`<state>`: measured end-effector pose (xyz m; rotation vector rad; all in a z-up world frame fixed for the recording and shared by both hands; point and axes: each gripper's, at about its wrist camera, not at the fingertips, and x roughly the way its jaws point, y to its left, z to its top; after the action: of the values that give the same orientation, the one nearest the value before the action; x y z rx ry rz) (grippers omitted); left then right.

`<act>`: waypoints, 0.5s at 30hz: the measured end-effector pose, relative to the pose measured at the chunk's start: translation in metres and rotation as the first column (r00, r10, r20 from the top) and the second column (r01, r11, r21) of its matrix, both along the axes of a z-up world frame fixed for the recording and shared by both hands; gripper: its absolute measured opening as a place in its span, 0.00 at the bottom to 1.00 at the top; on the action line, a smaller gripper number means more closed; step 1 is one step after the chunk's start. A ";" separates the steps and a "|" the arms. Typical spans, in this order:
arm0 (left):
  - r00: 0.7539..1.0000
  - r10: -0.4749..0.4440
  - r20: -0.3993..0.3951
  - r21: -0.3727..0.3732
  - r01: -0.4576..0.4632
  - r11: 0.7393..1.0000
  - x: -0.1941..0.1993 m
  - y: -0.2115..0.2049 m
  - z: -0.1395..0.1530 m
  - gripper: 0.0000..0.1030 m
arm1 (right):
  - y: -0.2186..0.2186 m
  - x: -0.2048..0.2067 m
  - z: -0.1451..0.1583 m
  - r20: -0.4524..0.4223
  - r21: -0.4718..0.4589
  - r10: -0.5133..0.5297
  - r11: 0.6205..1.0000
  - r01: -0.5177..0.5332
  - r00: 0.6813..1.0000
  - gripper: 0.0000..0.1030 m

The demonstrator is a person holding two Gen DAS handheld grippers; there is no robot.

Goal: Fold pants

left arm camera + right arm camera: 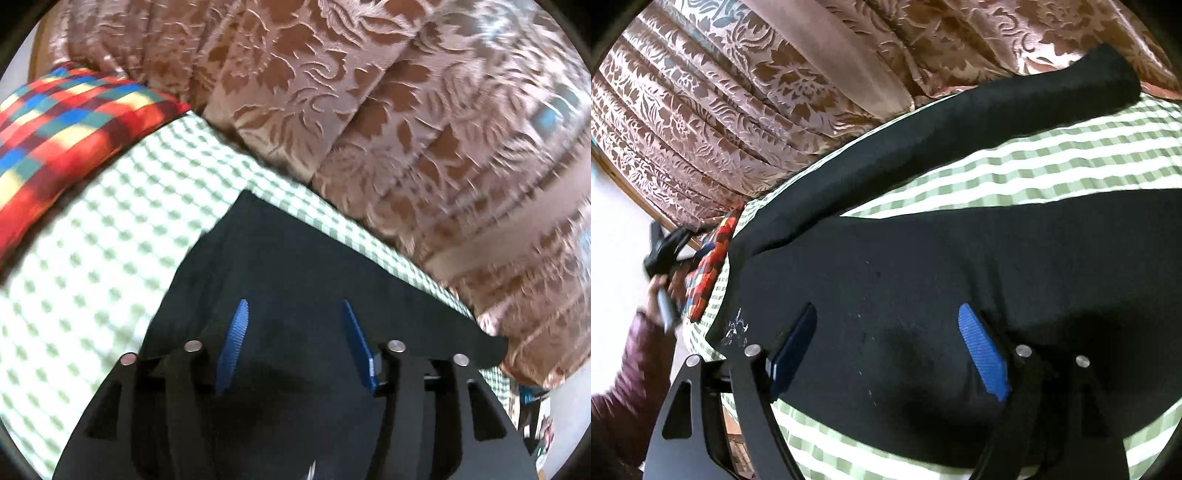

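Black pants [923, 280] lie spread on a green-and-white checked bed sheet [1052, 173], with one leg [960, 125] stretching to the far right along the curtain. My right gripper [886, 310] is open above the wide part of the pants, its blue pads apart. In the left wrist view my left gripper [293, 306] is open just above the pants [295, 258] near their top edge, holding nothing. The left gripper [663, 254] and the hand holding it also show at the left of the right wrist view.
A red, blue and yellow checked pillow [62, 125] lies on the sheet [110, 229] at the left. A brown floral curtain [369, 92] hangs along the bed's far side. A purple sleeve [624, 387] is at the lower left.
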<state>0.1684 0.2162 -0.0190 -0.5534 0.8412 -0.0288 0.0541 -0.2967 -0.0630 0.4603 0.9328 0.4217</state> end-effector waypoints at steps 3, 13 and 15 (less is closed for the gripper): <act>0.997 0.046 -0.058 0.032 -0.044 0.999 0.053 0.011 -0.005 0.66 | 0.005 0.010 -0.001 -0.004 -0.001 0.001 1.000 -0.001 1.000 0.78; 0.958 0.105 -0.266 0.115 -0.077 0.990 0.171 0.026 -0.055 0.57 | -0.003 0.032 -0.024 -0.083 0.030 -0.021 0.999 0.023 0.996 0.80; 0.939 0.118 -0.323 0.165 -0.067 0.984 0.183 0.025 -0.069 0.57 | -0.007 0.034 -0.029 -0.098 0.050 -0.031 0.998 0.036 0.995 0.80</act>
<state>0.3512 0.2410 -0.0878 -0.4591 1.1344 0.2197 0.0878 -0.3036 -0.0921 0.5468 1.0089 0.3966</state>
